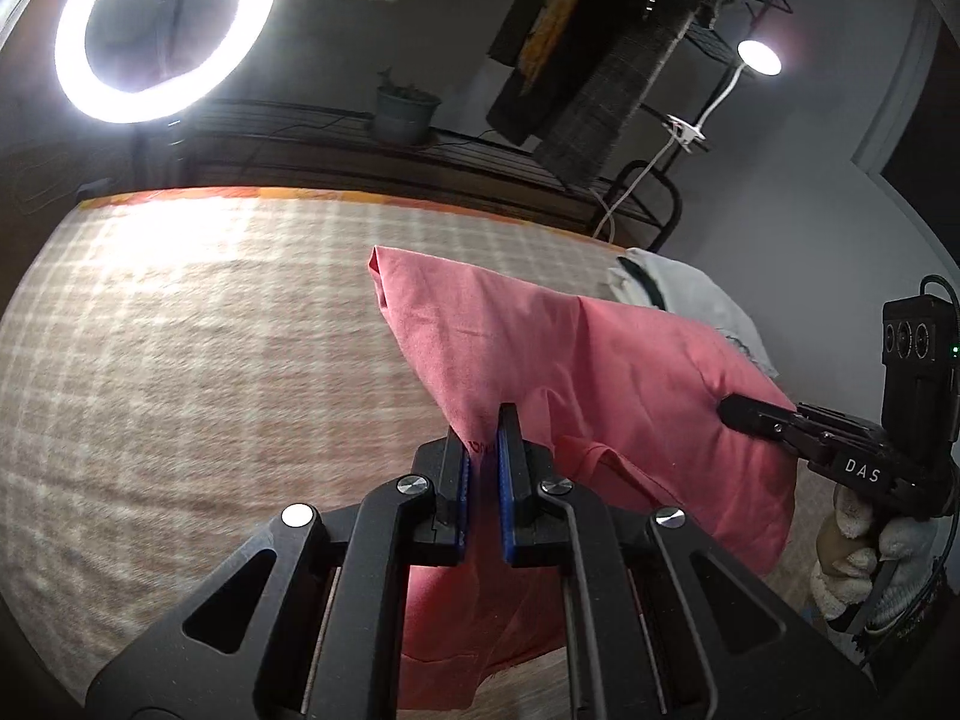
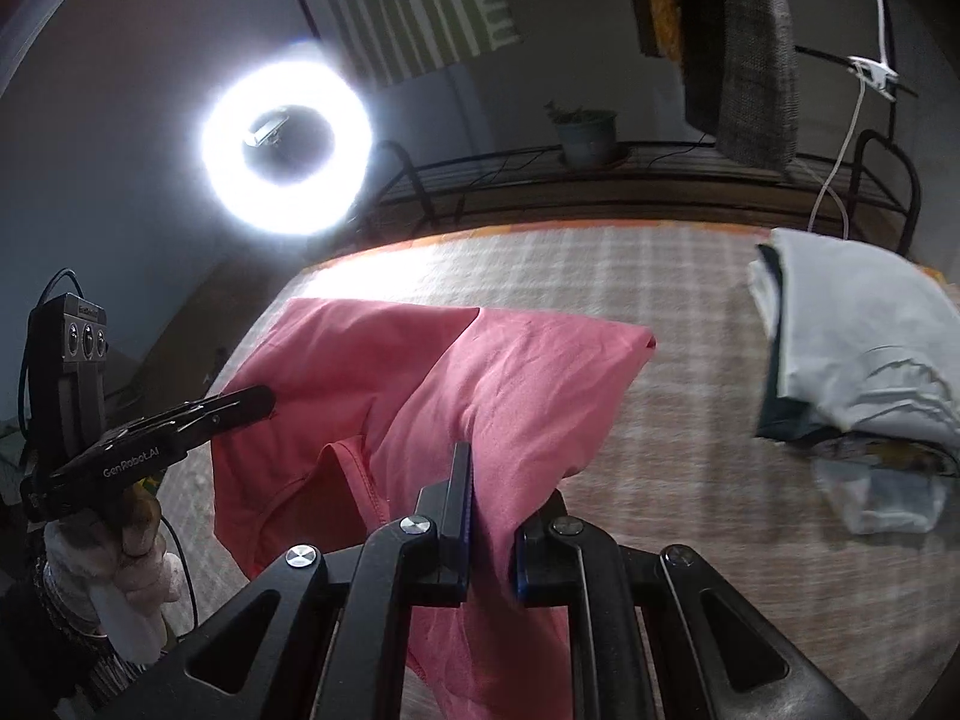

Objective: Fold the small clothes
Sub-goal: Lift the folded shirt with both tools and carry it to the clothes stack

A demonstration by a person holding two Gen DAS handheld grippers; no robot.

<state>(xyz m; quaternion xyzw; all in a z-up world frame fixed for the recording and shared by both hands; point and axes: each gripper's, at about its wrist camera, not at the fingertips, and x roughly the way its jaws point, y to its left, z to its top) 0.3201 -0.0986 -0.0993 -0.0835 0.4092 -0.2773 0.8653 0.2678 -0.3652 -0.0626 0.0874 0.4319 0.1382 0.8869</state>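
Note:
A pink garment (image 1: 600, 372) hangs lifted above the checked bed cover (image 1: 210, 360), held between both grippers. My left gripper (image 1: 486, 450) is shut on its near edge; the cloth drapes down between the fingers. My right gripper (image 2: 489, 480) is shut on the other part of the pink garment (image 2: 510, 384), and its right finger is hidden under cloth. The right gripper shows in the left wrist view (image 1: 738, 411), pinching the garment's right side. The left gripper shows in the right wrist view (image 2: 258, 402), pinching the left side.
A pile of folded clothes (image 2: 858, 348), white on top, lies on the checked cover (image 2: 660, 312) at the right; it also shows in the left wrist view (image 1: 678, 294). A ring light (image 1: 162, 30), a plant pot (image 1: 402, 111) on a rail and hanging clothes (image 1: 588, 60) stand behind the bed.

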